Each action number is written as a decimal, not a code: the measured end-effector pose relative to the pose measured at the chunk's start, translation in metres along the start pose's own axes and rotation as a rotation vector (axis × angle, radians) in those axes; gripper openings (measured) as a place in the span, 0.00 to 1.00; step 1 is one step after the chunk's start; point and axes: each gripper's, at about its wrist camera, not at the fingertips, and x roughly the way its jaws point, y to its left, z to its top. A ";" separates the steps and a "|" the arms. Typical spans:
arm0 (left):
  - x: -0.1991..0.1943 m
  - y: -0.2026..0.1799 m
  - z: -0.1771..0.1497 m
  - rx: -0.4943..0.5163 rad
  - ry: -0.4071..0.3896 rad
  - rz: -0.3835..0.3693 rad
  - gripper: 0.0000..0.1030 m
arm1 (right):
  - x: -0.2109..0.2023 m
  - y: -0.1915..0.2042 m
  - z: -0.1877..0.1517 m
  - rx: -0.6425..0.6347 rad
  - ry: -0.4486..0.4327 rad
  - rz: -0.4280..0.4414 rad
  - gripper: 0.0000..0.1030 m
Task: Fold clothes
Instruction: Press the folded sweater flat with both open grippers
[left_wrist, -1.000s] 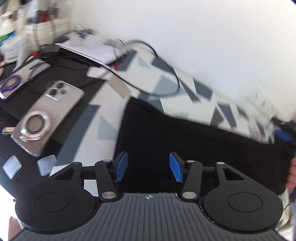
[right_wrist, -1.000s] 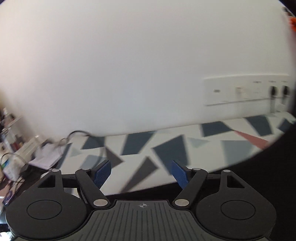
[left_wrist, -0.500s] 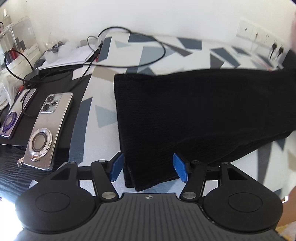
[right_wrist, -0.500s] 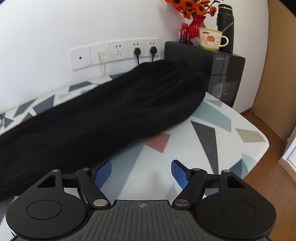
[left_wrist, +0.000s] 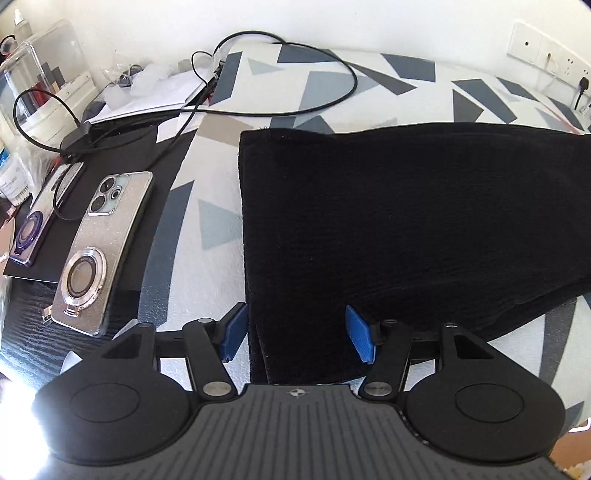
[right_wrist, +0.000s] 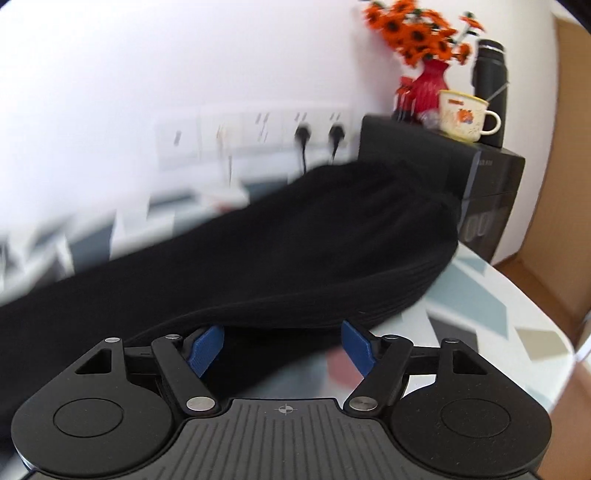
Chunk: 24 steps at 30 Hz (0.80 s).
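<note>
Your long black ribbed knit garment (left_wrist: 388, 221) lies flat across the centre of the patterned tabletop (left_wrist: 218, 236); it looks soft, thick and floppy, so pinch its layered corner at lower centre. Your left gripper (left_wrist: 291, 334) and right gripper (right_wrist: 282, 349) both gape wide, holding nothing.

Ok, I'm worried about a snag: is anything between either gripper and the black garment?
Nothing visible. The left gripper is open at the black garment corner, phones off to the side; the right gripper is open at its near edge.
</note>
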 end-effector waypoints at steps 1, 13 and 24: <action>0.001 -0.001 0.000 0.004 -0.001 0.004 0.58 | 0.008 -0.004 0.009 0.020 0.017 0.018 0.68; 0.010 0.000 0.007 -0.006 0.023 0.019 0.63 | 0.060 0.001 0.014 0.092 0.045 -0.101 0.67; 0.014 0.003 0.008 -0.006 0.023 0.012 0.67 | -0.010 -0.034 -0.041 0.116 -0.020 -0.330 0.72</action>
